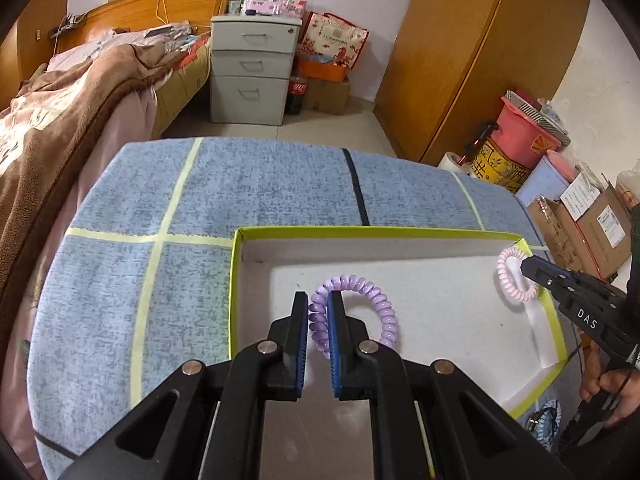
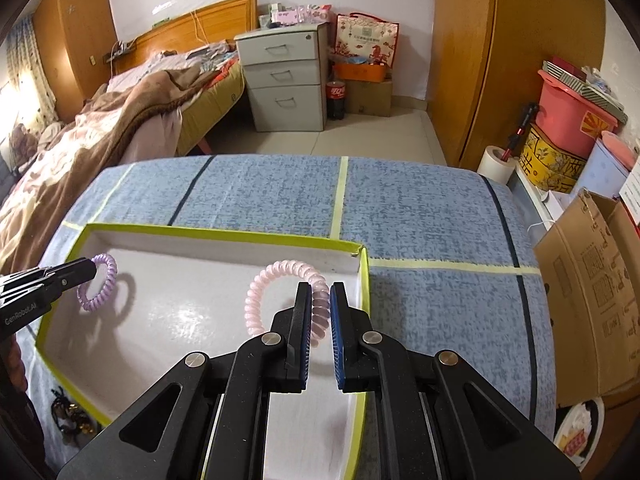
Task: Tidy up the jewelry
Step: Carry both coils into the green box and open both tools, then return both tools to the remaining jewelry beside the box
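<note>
Two spiral coil bands were in play, one per gripper, both held over the white floor of the shallow tray with the lime-green rim [image 1: 236,280]. The left gripper [image 1: 318,304] had its blue-padded jaws clamped on the lilac coil band [image 1: 370,292], a glossy telephone-cord loop standing upright, pinched on its left side. The right gripper [image 2: 320,296] was clenched the same way on the pale pink coil band [image 2: 260,292], gripping that loop's right side near the tray's right wall. The tray sat on a blue cloth [image 1: 260,184] crossed with pale yellow and dark lines. Only the left wrist view caught a bluish trinket [image 1: 546,420] on the cloth beside the tray's near corner; only the right wrist view showed a dark tangle of jewelry [image 2: 72,416] outside the tray's near left edge.
</note>
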The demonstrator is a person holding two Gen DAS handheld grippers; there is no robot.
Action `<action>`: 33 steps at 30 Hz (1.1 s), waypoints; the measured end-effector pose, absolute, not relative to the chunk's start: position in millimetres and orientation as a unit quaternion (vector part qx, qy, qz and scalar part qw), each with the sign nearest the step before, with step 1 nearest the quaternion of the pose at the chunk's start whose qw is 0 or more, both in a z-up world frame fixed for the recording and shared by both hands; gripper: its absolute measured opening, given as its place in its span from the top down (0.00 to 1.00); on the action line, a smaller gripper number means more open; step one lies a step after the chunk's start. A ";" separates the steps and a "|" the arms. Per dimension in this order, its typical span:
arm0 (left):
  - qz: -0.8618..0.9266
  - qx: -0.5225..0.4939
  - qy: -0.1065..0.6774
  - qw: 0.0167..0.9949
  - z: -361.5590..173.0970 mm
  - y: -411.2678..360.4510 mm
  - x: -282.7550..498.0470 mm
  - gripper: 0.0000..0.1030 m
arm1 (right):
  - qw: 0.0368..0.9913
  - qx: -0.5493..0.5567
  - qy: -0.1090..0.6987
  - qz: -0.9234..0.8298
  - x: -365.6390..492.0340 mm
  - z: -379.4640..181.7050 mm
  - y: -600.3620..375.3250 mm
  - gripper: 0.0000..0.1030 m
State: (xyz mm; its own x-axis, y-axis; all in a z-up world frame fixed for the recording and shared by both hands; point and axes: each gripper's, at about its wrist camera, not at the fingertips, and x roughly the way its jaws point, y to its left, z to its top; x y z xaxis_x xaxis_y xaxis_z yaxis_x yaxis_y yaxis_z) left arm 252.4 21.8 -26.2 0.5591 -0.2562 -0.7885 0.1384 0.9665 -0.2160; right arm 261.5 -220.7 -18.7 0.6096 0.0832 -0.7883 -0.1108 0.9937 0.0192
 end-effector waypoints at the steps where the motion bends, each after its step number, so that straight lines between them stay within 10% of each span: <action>1: -0.112 -0.065 0.459 0.879 -27.9 20.9 253.9 0.90 | 0.896 -0.017 0.440 0.054 263.7 -19.7 -220.6 0.91; 15: -0.102 -0.049 0.462 0.879 -33.3 16.0 258.5 0.89 | 0.889 -0.036 0.453 0.047 270.4 -30.9 -217.2 0.90; 24: -0.109 -0.061 0.451 0.884 -23.4 19.3 250.5 0.59 | 0.896 -0.021 0.440 0.061 262.4 -22.4 -216.6 0.70; 33: -0.111 -0.071 0.411 0.902 2.5 34.2 209.9 0.56 | 0.910 0.003 0.409 0.076 229.7 1.7 -222.1 0.65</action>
